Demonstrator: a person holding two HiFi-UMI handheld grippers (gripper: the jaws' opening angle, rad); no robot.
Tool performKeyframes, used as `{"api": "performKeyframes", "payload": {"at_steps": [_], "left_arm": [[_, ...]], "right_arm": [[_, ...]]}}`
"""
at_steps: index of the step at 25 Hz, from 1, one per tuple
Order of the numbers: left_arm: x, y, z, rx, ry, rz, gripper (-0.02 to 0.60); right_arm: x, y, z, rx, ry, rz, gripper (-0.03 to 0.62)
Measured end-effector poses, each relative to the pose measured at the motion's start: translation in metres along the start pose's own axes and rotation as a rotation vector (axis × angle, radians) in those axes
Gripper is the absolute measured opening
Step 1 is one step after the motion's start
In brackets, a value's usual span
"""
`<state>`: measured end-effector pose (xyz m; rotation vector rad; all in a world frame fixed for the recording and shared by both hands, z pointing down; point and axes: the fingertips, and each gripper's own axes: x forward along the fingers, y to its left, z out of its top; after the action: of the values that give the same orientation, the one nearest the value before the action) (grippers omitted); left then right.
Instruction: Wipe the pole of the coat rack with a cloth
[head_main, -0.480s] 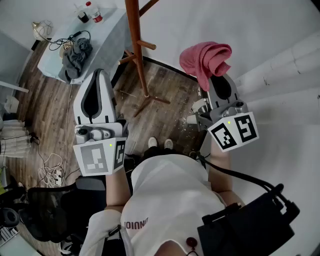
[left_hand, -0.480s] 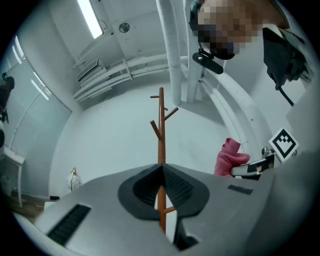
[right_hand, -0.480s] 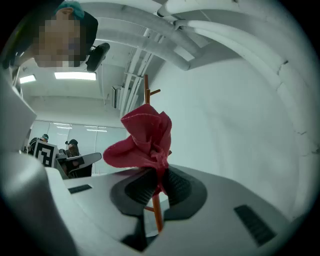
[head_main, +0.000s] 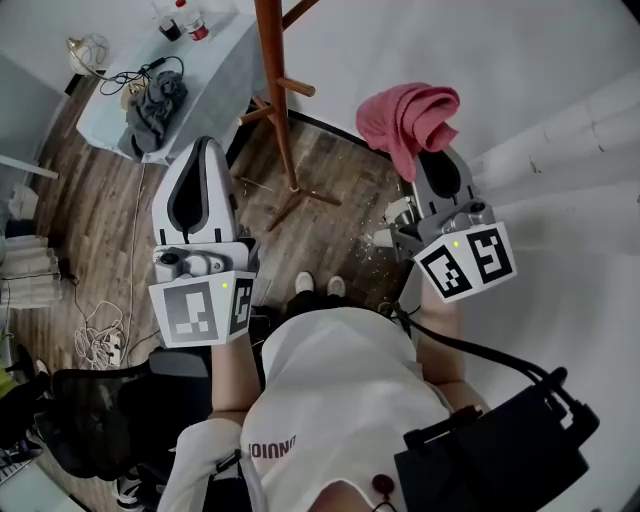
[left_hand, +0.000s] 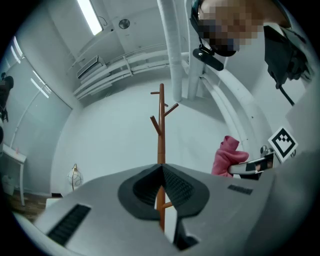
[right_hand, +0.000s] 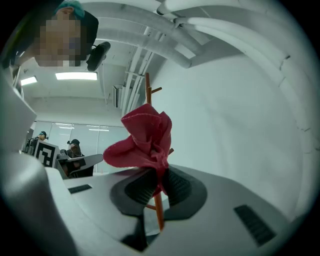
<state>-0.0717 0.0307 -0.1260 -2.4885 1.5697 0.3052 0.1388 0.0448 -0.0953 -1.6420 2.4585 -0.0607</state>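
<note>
No surely legible text; only an unclear, upside-down print (head_main: 272, 447) on the person's white shirt (head_main: 340, 385)

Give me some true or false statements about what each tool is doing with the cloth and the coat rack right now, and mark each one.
1. The right tool is clamped on the pink cloth. True.
2. The left tool grips the pole of the coat rack. False: its jaws are together on nothing, and the pole stands beyond them, untouched.
3. The pink cloth is pressed against the pole. False: the head view shows a clear gap between them.
4. A grey garment lies on the table to the left of the coat rack. True.
</note>
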Motion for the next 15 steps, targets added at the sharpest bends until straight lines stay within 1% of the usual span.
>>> {"api": "performKeyframes", "payload": {"at_steps": [5, 9, 15], "left_arm": [[-0.002, -0.002, -0.003, -0.012, 0.003, 0.000, 0.014], [-0.006, -0.003, -0.011, -0.030, 0.009, 0.006, 0.014], [0.001, -0.007, -0.026, -0.009, 0.020, -0.045, 0.014]], "right_arm": [[-0.001, -0.001, -0.005, 0.012, 0.010, -0.006, 0.046], [-0.001, -0.005, -0.016, 0.022, 0.031, -0.016, 0.046], [0.009, -0.017, -0.039, 0.051, 0.066, -0.038, 0.046]]}}
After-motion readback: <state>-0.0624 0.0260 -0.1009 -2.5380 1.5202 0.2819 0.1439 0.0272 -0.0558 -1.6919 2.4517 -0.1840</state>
